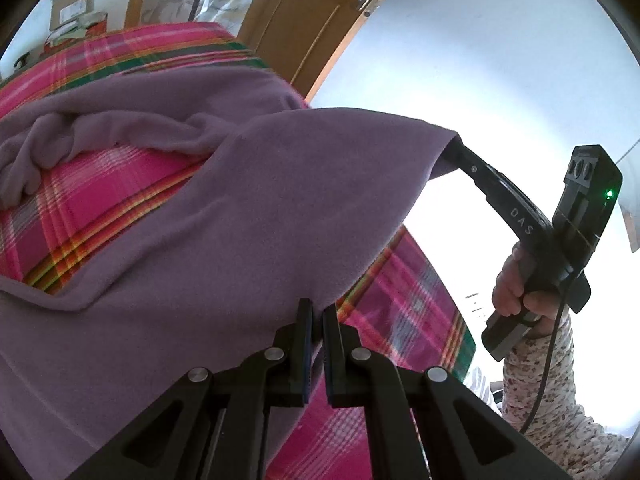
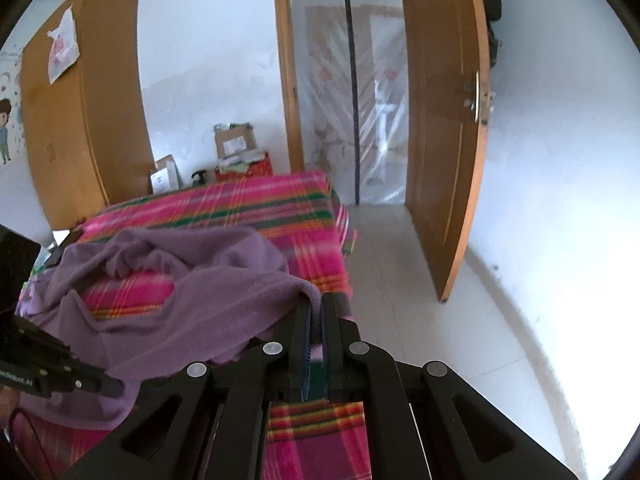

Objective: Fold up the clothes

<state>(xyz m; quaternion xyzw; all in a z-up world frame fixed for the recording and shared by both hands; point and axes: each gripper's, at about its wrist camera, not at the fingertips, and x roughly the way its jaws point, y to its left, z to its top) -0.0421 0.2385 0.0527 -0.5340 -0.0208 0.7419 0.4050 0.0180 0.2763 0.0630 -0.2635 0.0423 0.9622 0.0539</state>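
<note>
Purple fleece garment [image 1: 224, 208] is spread in loose folds over a bed covered with a pink plaid blanket [image 1: 104, 200]. At its left edge, the cloth is pinched by the left hand-held gripper [image 1: 315, 312], whose jaws are nearly closed on the fabric. Toward the right, a corner of the garment is lifted and clamped in the right hand-held gripper [image 2: 316, 300], jaws narrow on the hem. That tool is held by a hand [image 1: 520, 292] in a floral sleeve [image 1: 548, 392]. Beyond, a wooden door [image 2: 444, 120] is seen standing open.
</note>
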